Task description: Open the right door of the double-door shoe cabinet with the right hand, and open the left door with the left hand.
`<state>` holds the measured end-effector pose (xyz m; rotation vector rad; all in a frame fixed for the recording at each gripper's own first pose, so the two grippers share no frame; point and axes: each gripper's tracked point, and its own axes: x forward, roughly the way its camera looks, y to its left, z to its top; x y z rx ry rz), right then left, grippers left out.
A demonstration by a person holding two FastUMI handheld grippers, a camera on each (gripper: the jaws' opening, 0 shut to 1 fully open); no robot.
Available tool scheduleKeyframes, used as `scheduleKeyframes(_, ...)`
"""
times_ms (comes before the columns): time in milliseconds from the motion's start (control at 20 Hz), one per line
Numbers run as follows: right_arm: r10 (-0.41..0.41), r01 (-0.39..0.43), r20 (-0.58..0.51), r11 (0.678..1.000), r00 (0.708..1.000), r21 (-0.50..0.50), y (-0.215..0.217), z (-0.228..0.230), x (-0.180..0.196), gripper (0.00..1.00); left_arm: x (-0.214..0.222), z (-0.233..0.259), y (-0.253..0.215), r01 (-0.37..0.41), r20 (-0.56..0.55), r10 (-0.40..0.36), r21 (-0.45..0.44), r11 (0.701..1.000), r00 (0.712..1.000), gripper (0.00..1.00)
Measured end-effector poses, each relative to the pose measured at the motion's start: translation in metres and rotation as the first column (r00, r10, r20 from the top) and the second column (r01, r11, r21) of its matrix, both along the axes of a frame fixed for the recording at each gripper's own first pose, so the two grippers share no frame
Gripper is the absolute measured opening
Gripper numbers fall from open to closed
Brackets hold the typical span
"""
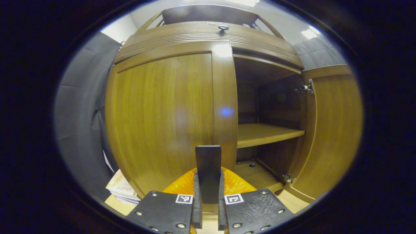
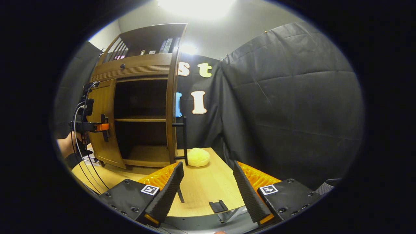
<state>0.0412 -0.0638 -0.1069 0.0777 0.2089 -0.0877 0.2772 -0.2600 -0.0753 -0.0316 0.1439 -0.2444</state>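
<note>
Glossy wooden shoe cabinet (image 1: pixel 162 110), metal hinges (image 1: pixel 305 87), matt cloth wall (image 2: pixel 292 97)

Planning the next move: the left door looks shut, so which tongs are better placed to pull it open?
Left. The left tongs are shut on the left door's handle; the right tongs hang open, away from the cabinet.

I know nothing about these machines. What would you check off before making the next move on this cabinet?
1. Right door swung open: ok, the shelf inside shows.
2. Left tool gripping the handle of the left door: ok, both fingers press on it.
3. Left door open: not ok, it sits flush shut.
4. Right tool free of the right door: ok, it is open and apart from the cabinet.
5. Room for the left door to swing: cannot tell, a stack of papers lies by its lower corner.
</note>
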Motion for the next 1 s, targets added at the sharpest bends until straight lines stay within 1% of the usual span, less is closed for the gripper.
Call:
scheduleKeyframes(50,0.012,-0.012,0.004,1.0,1.0,0.0,0.004,0.001,0.002,0.94,-0.006,0.001,0.003,-0.003,-0.002,0.003,-0.001,1.0,1.0,0.22)
scheduleKeyframes(100,0.025,-0.025,0.007,1.0,1.0,0.001,0.009,0.002,0.004,0.96,-0.013,0.001,0.007,-0.006,-0.003,0.006,-0.002,1.0,1.0,0.22)
scheduleKeyframes(200,0.052,-0.052,0.008,0.999,0.999,-0.001,0.018,0.001,0.008,0.96,-0.026,0.001,0.015,-0.003,-0.005,0.003,-0.002,1.0,1.0,0.22)
scheduleKeyframes(250,0.066,-0.066,0.009,0.998,0.998,0.001,0.023,0.0,0.01,0.94,-0.033,0.002,0.019,0.002,-0.004,-0.002,0.002,1.0,1.0,0.22)
scheduleKeyframes(300,0.079,-0.079,0.008,0.997,0.997,0.004,0.027,0.0,0.013,0.96,-0.041,0.002,0.024,0.006,-0.003,-0.006,0.004,1.0,1.0,0.2)
scheduleKeyframes(400,0.105,-0.105,0.009,0.994,0.994,0.013,0.039,0.0,0.018,0.96,-0.054,0.002,0.033,0.008,-0.004,-0.008,0.006,1.0,1.0,0.22)
scheduleKeyframes(500,0.129,-0.13,0.016,0.991,0.991,0.015,0.049,0.001,0.023,0.96,-0.064,0.003,0.043,-0.005,-0.011,0.005,0.008,1.0,1.0,0.22)
scheduleKeyframes(550,0.143,-0.144,0.018,0.989,0.99,0.017,0.055,0.003,0.026,0.94,-0.071,0.003,0.048,-0.01,-0.013,0.01,0.009,1.0,1.0,0.22)
scheduleKeyframes(600,0.157,-0.157,0.021,0.987,0.987,0.018,0.061,0.004,0.028,0.96,-0.076,0.002,0.052,-0.014,-0.013,0.014,0.012,1.0,1.0,0.2)
scheduleKeyframes(650,0.169,-0.169,0.022,0.985,0.985,0.019,0.068,0.004,0.03,0.94,-0.082,0.003,0.058,-0.018,-0.014,0.018,0.011,1.0,1.0,0.22)
scheduleKeyframes(700,0.181,-0.181,0.026,0.983,0.983,0.021,0.072,0.005,0.032,0.93,-0.087,0.003,0.064,-0.024,-0.018,0.024,0.006,1.0,1.0,0.19)
scheduleKeyframes(750,0.19,-0.191,0.028,0.981,0.981,0.024,0.076,0.006,0.034,0.99,-0.091,0.002,0.07,-0.028,-0.021,0.028,0.003,1.0,0.999,0.19)
scheduleKeyframes(850,0.212,-0.213,0.034,0.977,0.977,0.032,0.088,0.007,0.035,0.99,-0.1,0.002,0.081,-0.035,-0.025,0.035,0.007,0.999,0.999,0.2)
scheduleKeyframes(900,0.223,-0.224,0.034,0.974,0.974,0.032,0.093,0.008,0.037,0.96,-0.104,0.001,0.088,-0.039,-0.025,0.039,0.009,0.999,0.999,0.22)
scheduleKeyframes(1000,0.243,-0.243,0.033,0.97,0.97,0.027,0.104,0.009,0.038,0.96,-0.112,0.0,0.1,-0.053,-0.025,0.053,0.013,0.999,0.998,0.22)
